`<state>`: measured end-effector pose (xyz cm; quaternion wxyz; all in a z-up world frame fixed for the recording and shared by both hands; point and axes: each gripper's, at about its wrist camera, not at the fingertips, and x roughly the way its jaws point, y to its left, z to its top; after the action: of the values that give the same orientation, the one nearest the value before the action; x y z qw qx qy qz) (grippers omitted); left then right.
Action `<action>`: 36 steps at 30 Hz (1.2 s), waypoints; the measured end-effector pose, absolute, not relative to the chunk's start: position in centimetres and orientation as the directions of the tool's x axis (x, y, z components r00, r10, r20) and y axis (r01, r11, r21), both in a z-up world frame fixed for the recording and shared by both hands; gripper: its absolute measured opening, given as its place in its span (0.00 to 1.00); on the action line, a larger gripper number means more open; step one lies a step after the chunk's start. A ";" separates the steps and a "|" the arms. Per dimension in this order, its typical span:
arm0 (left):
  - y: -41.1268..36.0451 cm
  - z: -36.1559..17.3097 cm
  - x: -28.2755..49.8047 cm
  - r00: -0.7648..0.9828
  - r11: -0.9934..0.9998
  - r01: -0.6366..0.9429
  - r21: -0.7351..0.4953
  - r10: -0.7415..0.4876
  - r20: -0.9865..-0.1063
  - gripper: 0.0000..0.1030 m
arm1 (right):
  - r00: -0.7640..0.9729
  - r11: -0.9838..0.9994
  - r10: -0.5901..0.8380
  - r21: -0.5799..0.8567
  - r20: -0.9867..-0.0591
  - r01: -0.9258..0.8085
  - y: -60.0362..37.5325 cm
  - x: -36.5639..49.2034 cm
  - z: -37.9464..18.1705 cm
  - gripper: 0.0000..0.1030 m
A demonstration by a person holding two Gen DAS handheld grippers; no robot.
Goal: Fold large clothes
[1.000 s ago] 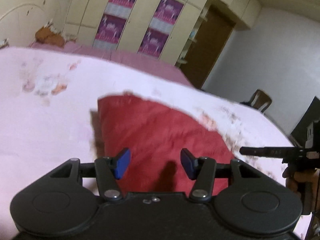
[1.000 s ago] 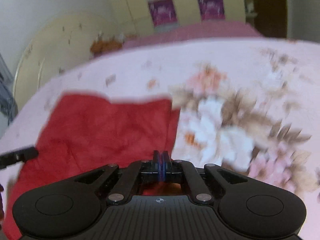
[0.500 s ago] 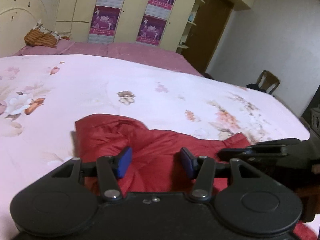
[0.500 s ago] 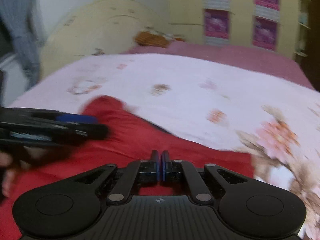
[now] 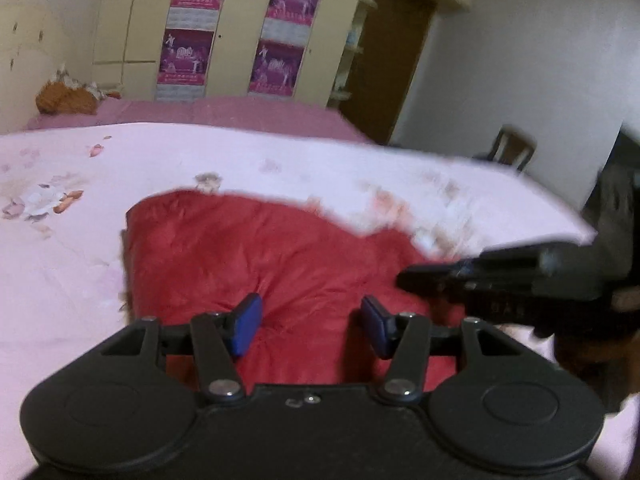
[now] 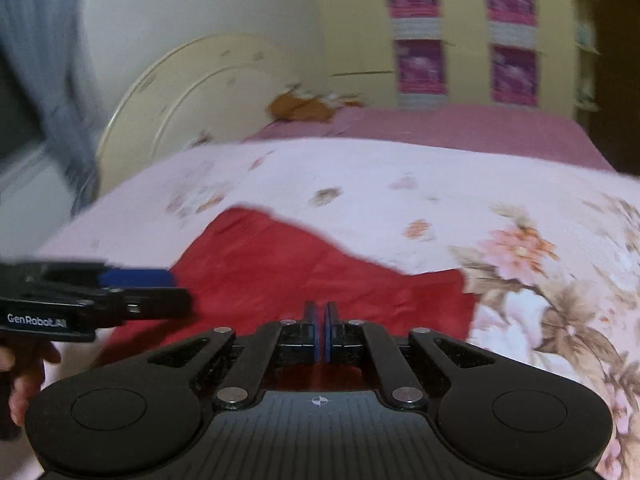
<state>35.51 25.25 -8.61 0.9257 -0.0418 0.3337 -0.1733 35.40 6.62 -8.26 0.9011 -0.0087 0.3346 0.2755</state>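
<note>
A red padded garment point(image 5: 280, 264) lies folded on the pink floral bedspread point(image 5: 80, 248). My left gripper point(image 5: 310, 326) is open and empty, just above the garment's near part. The right gripper shows in the left wrist view point(image 5: 412, 280) as a dark bar at the garment's right side. In the right wrist view the same garment point(image 6: 300, 272) lies ahead and my right gripper point(image 6: 321, 332) is shut with nothing seen between the pads. The left gripper point(image 6: 176, 288) enters there from the left over the garment's edge.
A cream headboard point(image 6: 192, 96) and an orange-brown bundle point(image 5: 66, 98) sit at the bed's far end. Wardrobes with purple posters point(image 5: 236, 40) stand behind. A brown door point(image 5: 384, 60) and a wooden chair point(image 5: 514, 150) are at the right.
Both grippers have shifted over the garment and the views swing with blur. The left stays open and the right stays shut. The garment lies much as before.
</note>
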 end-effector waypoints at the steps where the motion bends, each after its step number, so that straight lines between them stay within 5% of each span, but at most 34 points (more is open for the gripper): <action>1: 25.4 -9.0 35.5 0.719 0.939 0.282 -0.195 -0.342 -0.605 0.53 | 0.621 0.860 0.467 0.162 -0.629 -0.483 6.9 36.1 -9.1 0.02; 8: 27.9 -8.4 32.9 0.740 0.954 0.197 -0.225 -0.295 -0.604 0.51 | 0.615 0.919 0.382 0.213 -0.690 -0.332 2.1 36.6 -10.6 0.02; 15: 25.9 -6.3 27.1 0.730 0.922 0.273 -0.274 -0.384 -0.565 0.51 | 0.617 0.849 0.525 0.314 -0.586 -0.424 1.9 30.6 -5.9 0.02; 25: 24.6 -7.4 23.3 0.753 0.945 0.189 -0.266 -0.314 -0.579 0.50 | 0.581 0.838 0.522 0.246 -0.625 -0.488 4.3 26.3 -8.3 0.02; 28: 24.6 -6.8 22.6 0.769 0.950 0.166 -0.264 -0.292 -0.568 0.50 | 0.634 0.822 0.553 0.229 -0.541 -0.522 3.9 24.1 -6.0 0.02; 36: 23.9 -8.5 21.3 0.767 0.968 0.133 -0.214 -0.238 -0.596 0.50 | 0.568 0.826 0.515 0.194 -0.642 -0.530 4.9 23.0 -9.3 0.02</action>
<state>21.29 23.91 -8.46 0.9365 -0.0797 0.3268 -0.0990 22.96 4.91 -9.28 0.8854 -0.0104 0.3591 0.2951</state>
